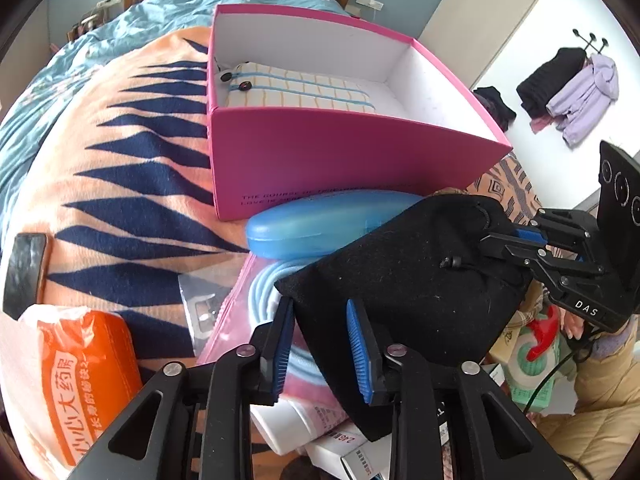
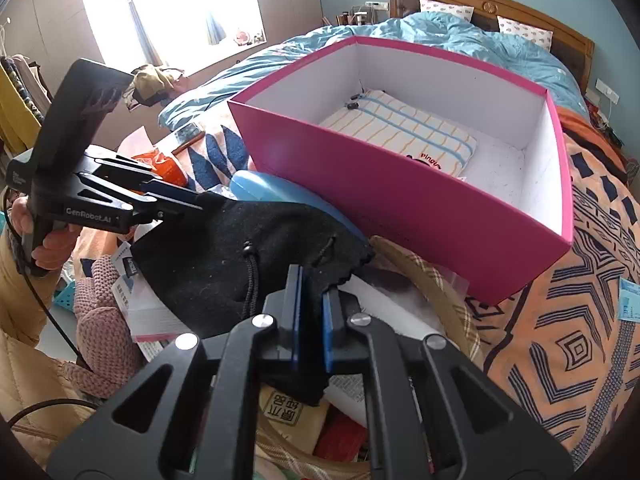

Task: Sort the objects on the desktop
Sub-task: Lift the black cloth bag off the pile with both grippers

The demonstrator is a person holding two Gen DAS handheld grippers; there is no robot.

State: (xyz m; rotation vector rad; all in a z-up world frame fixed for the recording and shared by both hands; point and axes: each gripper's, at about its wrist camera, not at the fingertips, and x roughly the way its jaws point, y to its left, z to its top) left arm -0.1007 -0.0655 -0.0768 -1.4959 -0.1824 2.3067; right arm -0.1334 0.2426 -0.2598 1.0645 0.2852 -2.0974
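Observation:
A black drawstring pouch (image 1: 416, 280) hangs above the clutter, held at both ends. My left gripper (image 1: 320, 344) grips its near corner between the blue pads; in the right wrist view it (image 2: 196, 204) is clamped on the pouch's (image 2: 224, 264) left edge. My right gripper (image 2: 312, 312) is shut on the pouch's frilled mouth edge; it also shows in the left wrist view (image 1: 516, 244). The pink box (image 1: 320, 160) stands open just behind and holds a striped fabric pouch (image 1: 296, 92). A blue glasses case (image 1: 320, 222) lies against the box front.
An orange pharmacy bag (image 1: 80, 376) and a dark phone (image 1: 24, 272) lie at left on the orange-and-navy blanket (image 1: 120, 168). A pink zip bag with a light blue cable (image 1: 264, 300), papers and small boxes lie under the pouch. A pink knit item (image 2: 100, 320) sits lower left.

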